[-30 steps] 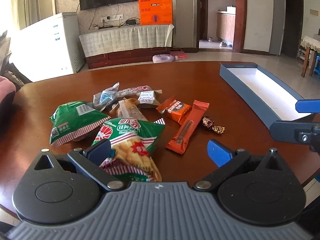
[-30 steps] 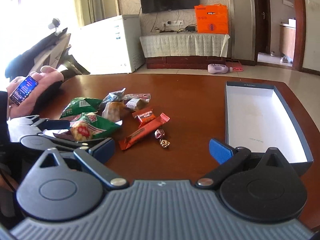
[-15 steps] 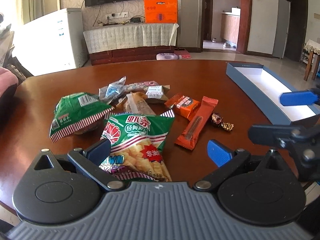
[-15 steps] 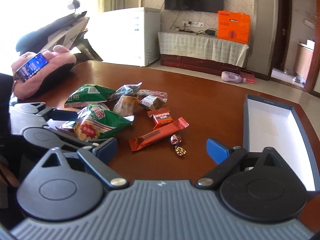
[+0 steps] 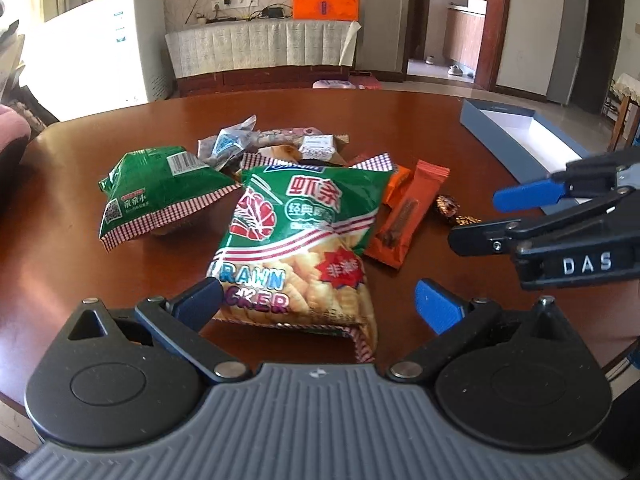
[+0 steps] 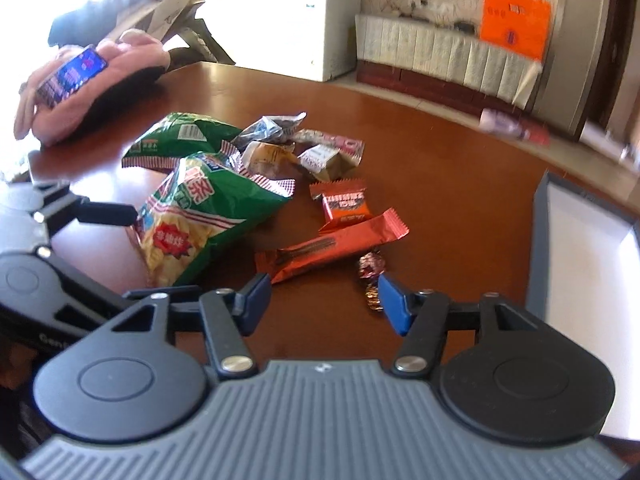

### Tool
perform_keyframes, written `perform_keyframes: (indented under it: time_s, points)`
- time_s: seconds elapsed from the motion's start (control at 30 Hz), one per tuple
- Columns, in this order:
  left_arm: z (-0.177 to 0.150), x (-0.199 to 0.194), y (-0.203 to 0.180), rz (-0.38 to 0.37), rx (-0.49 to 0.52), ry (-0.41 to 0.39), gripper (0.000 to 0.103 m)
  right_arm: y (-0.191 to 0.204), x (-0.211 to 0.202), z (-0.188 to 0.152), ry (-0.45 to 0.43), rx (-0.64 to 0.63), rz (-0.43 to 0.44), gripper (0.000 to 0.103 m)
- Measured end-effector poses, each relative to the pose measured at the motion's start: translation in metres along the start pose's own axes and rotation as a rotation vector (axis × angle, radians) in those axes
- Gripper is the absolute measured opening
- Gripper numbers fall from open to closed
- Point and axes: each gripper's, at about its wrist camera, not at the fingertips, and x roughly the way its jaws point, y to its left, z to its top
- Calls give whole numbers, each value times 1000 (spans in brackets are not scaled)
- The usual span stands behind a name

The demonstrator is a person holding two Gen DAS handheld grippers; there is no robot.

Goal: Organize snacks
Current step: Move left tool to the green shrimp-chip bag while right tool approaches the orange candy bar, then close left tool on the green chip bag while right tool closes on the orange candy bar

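Observation:
A pile of snacks lies on the brown table. A green prawn cracker bag [image 5: 304,240] lies right in front of my open left gripper [image 5: 320,304], its near end between the fingers. A second green bag [image 5: 156,192] lies to its left. An orange bar [image 6: 332,248], a small orange pack [image 6: 346,206] and a foil candy [image 6: 370,272] lie just ahead of my open right gripper [image 6: 322,302]. The right gripper also shows in the left wrist view [image 5: 496,220], beside the foil candy [image 5: 450,208]. An open blue box [image 5: 520,140] stands at the right.
Small wrapped snacks [image 6: 304,148] lie at the back of the pile. A pink sleeve and hand with a phone [image 6: 72,76] rest at the table's far left. The table edge [image 5: 16,392] is close below my left gripper.
Both grippers moved forward and down toward the snacks. The right gripper swung left, away from the box and toward the orange bar and candy. Both stayed open.

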Motion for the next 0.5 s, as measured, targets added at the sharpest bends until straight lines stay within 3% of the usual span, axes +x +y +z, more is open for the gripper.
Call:
perform_keyframes:
  time_s: [0.1, 0.17, 0.27, 0.33, 0.5]
  points:
    - [5, 1, -2, -15, 21, -18, 103, -10, 12, 1, 45, 173, 109, 62]
    - [6, 1, -5, -24, 51, -39, 103, -12, 23, 1, 80, 256, 135, 61]
    - [7, 6, -10, -28, 86, -51, 99, -12, 33, 2, 108, 308, 109, 63]
    - [10, 12, -8, -46, 93, -32, 77, -13, 36, 4, 101, 350, 107, 59]
    - [15, 23, 2, -67, 35, -1, 75, -10, 45, 10, 99, 376, 34, 48]
